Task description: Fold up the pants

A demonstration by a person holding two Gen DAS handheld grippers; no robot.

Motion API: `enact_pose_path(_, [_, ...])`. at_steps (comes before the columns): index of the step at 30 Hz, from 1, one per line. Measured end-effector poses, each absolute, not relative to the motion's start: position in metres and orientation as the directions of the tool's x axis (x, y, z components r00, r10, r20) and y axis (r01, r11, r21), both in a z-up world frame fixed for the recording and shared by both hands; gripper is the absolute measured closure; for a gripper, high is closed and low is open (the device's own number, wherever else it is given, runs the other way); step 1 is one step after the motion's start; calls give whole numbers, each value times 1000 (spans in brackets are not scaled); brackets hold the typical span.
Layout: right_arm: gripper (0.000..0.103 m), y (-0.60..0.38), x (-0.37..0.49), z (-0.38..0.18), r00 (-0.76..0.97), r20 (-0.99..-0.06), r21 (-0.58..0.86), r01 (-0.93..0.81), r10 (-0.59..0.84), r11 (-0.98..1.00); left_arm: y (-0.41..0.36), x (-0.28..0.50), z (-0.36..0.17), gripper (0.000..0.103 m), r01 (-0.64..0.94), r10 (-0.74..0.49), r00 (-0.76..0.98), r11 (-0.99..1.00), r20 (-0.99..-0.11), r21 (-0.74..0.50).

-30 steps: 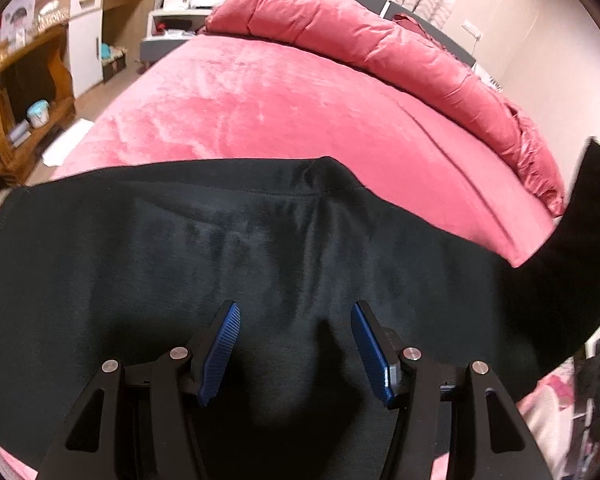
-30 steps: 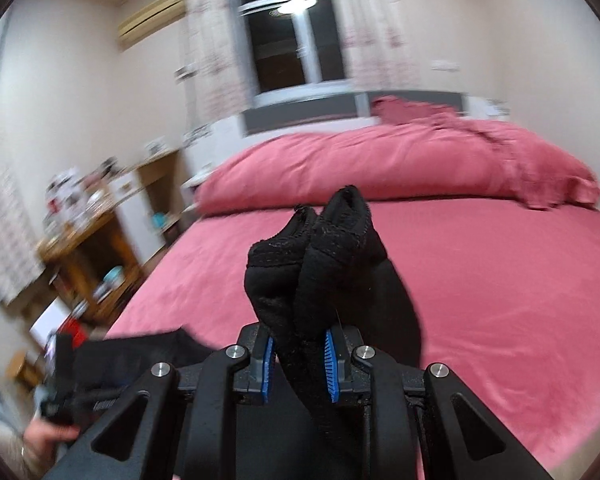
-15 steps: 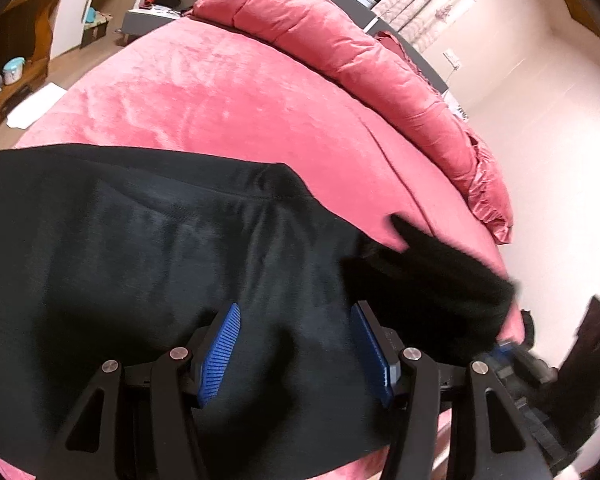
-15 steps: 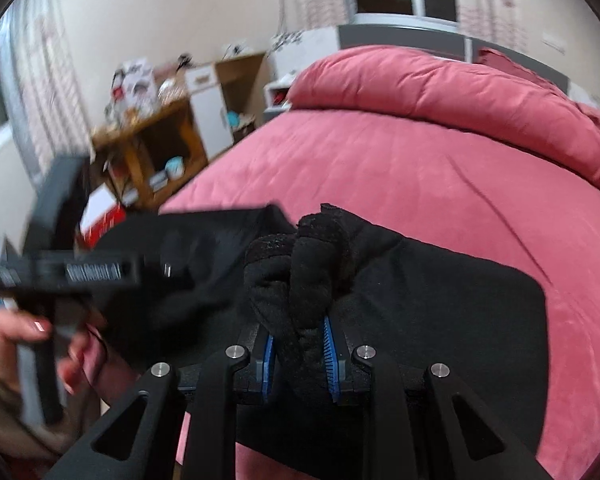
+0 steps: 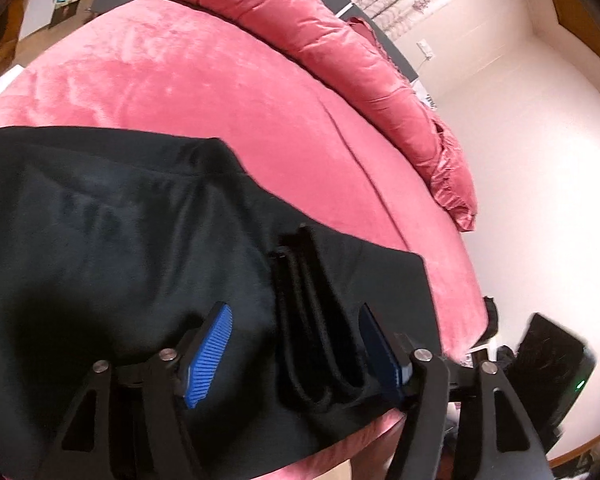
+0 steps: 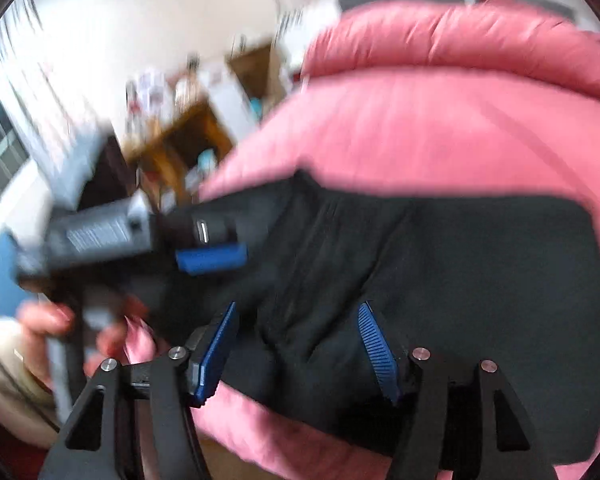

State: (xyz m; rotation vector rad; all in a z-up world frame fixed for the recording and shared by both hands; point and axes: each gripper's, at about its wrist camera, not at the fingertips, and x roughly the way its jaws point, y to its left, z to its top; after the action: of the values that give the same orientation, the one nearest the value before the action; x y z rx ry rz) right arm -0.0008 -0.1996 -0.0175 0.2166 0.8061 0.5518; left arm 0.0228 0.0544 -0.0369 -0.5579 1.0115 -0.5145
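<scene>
Black pants (image 5: pixel 120 248) lie folded on the pink bed (image 5: pixel 220 92), near its front edge. Right gripper (image 6: pixel 298 350) jaws have just been opening, releasing the carried end; left gripper (image 5: pixel 296 356) gapes, bunched hem (image 5: pixel 320 320) loose between, probably ungripped.

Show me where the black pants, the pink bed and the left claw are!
black pants (image 5: pixel 100 248), left wrist view, flat cloth.
pink bed (image 5: pixel 188 92), left wrist view, bare cover.
left claw (image 5: pixel 296 354), left wrist view, between its fingertips.
</scene>
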Motion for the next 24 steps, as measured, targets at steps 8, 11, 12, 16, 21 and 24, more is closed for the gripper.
enact_pose_path(8, [40,-349,-12,6,717,-619,519,67,321,852,18,50,-56,34,121,-658,326,741,-679,-660])
enact_pose_path(11, [40,-393,-25,-11,671,-689,534,214,274,818,7,55,-65,55,98,-646,298,753,-703,-650])
enact_pose_path(12, [40,-399,-29,-16,658,-702,534,235,272,812,3,56,-67,61,101,-646,287,755,-708,-648])
enact_pose_path(16, [40,-405,-33,-44,636,-698,598,266,328,756,-9,53,-65,85,146,-651,275,755,-707,-639])
enact_pose_path(21, [69,-390,-15,-72,592,-700,641,275,399,716,-4,44,-42,90,198,-668,328,740,-667,-643])
enact_pose_path(24, [76,-378,-3,-65,581,-732,579,255,356,774,10,42,-23,90,201,-681,366,723,-634,-660])
